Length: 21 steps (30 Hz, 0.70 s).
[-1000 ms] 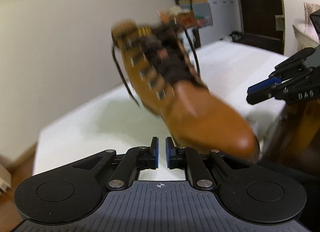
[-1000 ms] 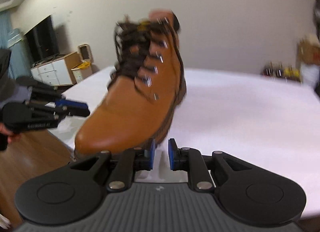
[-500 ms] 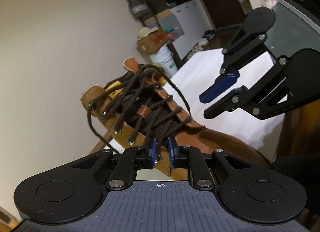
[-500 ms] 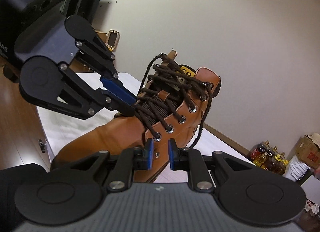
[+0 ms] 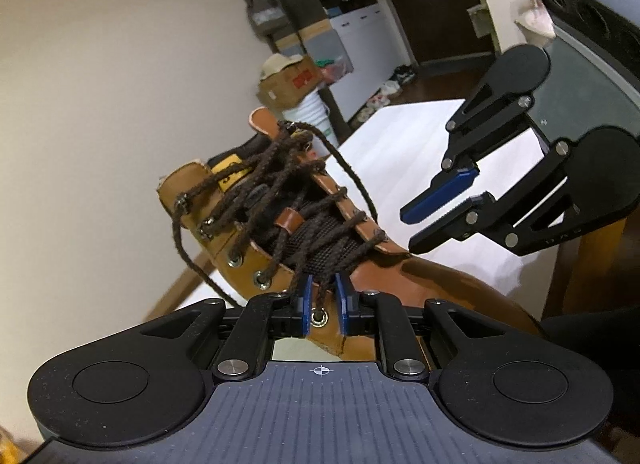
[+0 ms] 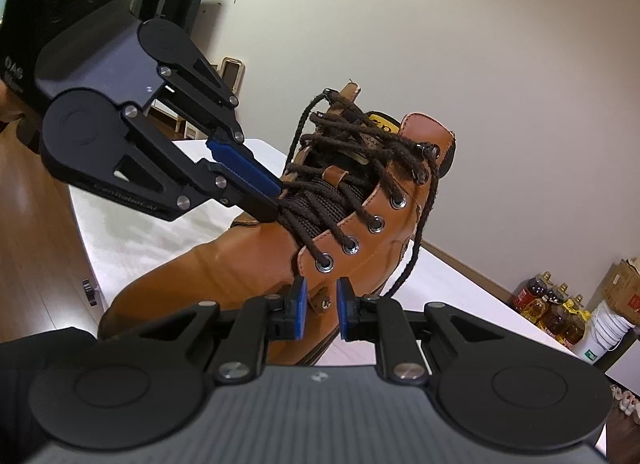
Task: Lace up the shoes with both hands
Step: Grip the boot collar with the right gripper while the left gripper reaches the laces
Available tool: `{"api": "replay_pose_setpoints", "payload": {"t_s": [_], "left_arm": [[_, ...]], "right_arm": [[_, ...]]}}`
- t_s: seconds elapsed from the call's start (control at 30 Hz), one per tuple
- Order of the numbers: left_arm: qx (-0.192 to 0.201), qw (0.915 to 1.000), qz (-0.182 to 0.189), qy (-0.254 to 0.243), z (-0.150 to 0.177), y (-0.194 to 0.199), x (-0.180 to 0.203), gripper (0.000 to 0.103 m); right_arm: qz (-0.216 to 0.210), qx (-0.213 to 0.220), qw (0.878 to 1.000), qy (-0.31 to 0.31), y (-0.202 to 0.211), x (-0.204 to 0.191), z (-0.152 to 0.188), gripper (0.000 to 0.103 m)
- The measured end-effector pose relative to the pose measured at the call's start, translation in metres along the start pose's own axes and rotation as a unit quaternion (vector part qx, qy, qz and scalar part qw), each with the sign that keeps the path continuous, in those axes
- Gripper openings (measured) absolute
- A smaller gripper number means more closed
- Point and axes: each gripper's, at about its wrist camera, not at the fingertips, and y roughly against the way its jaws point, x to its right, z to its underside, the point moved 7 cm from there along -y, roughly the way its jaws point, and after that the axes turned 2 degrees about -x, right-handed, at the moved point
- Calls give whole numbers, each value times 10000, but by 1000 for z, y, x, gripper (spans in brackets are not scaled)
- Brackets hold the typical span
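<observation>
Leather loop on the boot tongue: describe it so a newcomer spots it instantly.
Find the tan boot on the white table. Between its two eyelet rows, amid dark brown laces, sits the leather loop: the only tan piece on the black tongue.

Both views rolled; boot sharp, nearer; left jaws closing on lace.

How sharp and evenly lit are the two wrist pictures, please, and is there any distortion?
Left wrist view: boot and laces sharp, background cardboard box slightly soft, walls bowed by the fisheye. Right wrist view: boot crisp, soft even light, mild sheen on the toe leather, dark vignette in the corners, table edge curved.
</observation>
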Motion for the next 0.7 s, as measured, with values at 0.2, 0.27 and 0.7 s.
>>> {"api": "replay_pose_setpoints", "payload": {"t_s": [0.2, 0.27, 0.7], "left_arm": [[-26, 10000, -3, -19, -3, 2, 1, 2], [40, 9999, -9, 99, -5, 4, 1, 2], [233, 9988, -403, -124, -2, 12, -13, 8]], "right_arm": [[-11, 18, 10000, -31, 0, 1, 2, 17], [-27, 23, 10000, -55, -2, 1, 3, 17], [-45, 134, 9999, -52, 1, -2, 0, 17]]}}
